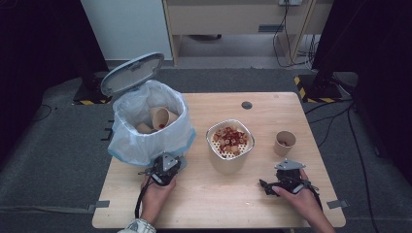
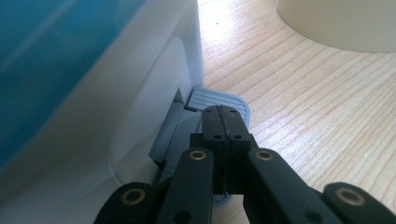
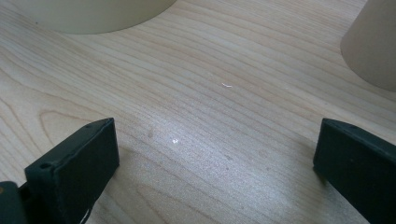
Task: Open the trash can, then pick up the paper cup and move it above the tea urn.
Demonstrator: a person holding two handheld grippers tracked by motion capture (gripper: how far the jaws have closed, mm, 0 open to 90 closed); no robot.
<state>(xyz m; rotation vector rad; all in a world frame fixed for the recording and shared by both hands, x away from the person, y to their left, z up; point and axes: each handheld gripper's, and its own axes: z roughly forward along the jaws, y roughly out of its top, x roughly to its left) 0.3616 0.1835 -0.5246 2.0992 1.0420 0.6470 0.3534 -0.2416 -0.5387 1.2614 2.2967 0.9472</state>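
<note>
- The left gripper [image 2: 223, 122] is pressing its closed black fingers [image 2: 212, 126] down onto a grey ribbed pedal [image 2: 212, 99].
- The pedal is jutting from a white bin [image 2: 140, 93].
- Pale wooden desk [image 2: 317, 112] is stretching rightward.
- A cream bowl [image 2: 341, 23] is sitting far right.

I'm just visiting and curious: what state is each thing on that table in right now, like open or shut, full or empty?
Bin lid: up, open.
Bin: lined with a bag, paper cups inside.
Pedal: under the left gripper's tip.
Left gripper: jaws shut, on the pedal.
Right gripper: jaws wide open, holding nothing, low over the table.
Bowl: upright, full of food pieces.
Small cup: upright, something inside, too small to tell.
</note>
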